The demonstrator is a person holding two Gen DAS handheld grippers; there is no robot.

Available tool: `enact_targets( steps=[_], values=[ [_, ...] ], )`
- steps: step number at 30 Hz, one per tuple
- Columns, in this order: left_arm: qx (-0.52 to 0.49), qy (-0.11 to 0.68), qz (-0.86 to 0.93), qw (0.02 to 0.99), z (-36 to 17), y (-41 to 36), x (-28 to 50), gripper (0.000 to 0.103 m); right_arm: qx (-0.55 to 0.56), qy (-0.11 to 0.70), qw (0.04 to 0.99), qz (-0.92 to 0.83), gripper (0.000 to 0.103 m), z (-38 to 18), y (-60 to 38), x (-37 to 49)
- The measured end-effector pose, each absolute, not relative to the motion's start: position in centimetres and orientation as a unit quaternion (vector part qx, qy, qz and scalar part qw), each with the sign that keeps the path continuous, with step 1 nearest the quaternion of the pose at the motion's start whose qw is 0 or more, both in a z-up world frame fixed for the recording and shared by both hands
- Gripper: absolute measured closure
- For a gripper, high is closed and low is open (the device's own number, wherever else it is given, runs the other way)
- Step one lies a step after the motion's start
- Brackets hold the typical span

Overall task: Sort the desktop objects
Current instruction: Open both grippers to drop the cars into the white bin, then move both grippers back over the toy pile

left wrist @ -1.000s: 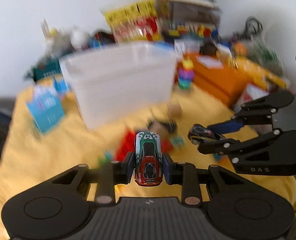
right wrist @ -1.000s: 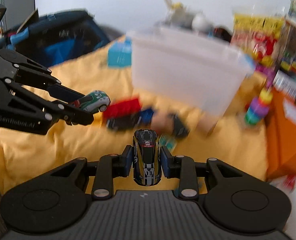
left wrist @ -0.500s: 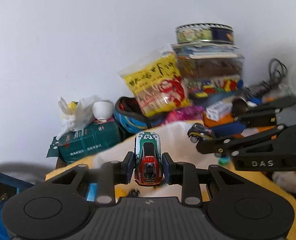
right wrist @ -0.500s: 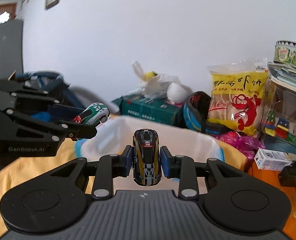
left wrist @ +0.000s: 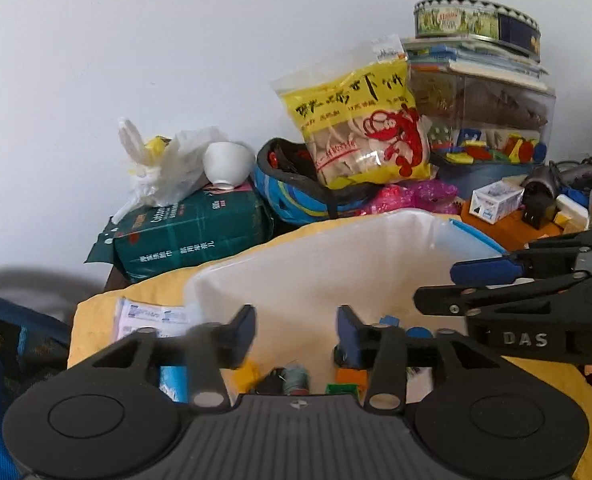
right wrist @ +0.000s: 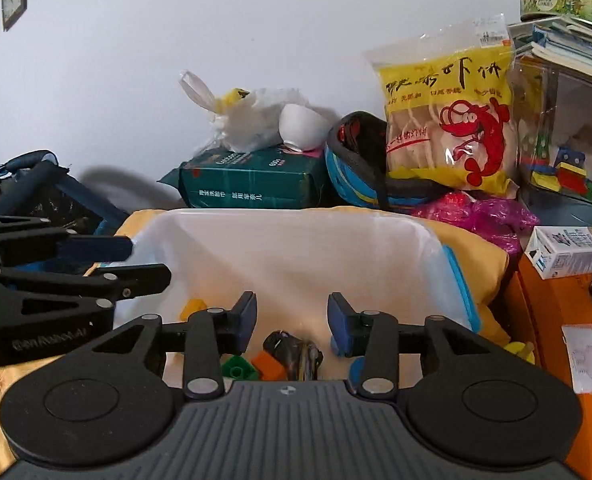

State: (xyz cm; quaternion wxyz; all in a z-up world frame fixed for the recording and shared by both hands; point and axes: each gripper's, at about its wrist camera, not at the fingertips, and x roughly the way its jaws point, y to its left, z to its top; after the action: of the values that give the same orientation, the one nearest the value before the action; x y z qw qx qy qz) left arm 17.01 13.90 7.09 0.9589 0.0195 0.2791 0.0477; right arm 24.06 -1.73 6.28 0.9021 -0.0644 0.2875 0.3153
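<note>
We hold both hand-held grippers, left [left wrist: 296,330] and right [right wrist: 292,318], over the translucent bin [right wrist: 296,240], jaws opening, empty; a black toy car [right wrist: 294,354] lies below the right.

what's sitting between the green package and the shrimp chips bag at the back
A blue helmet with a black rim lies between the green package and the shrimp chips bag, clearest in the right wrist view.
</note>
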Motion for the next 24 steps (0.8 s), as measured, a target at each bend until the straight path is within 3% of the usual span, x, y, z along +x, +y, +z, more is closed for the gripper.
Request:
enact_targets(
  steps=[6, 9, 24],
  values=[
    [0.003, 0.268, 0.019, 0.963, 6.7, 13.1, 11.6, 0.045, -0.062, 0.281, 0.898, 0.334, 0.058, 5.6, -4.4, 20.6],
    [0.000, 0.272, -0.003, 0.962, 5.3, 11.8, 8.4, 0.039, -0.077, 0.280, 0.894, 0.343, 0.051, 4.7, -5.2, 18.5],
    [0.019, 0.337, -0.010, 0.941, -2.0, 6.5, 0.1, 0.039, -0.123, 0.347, 0.854, 0.367, 0.047, -2.3, -8.0, 10.1]
  ],
)
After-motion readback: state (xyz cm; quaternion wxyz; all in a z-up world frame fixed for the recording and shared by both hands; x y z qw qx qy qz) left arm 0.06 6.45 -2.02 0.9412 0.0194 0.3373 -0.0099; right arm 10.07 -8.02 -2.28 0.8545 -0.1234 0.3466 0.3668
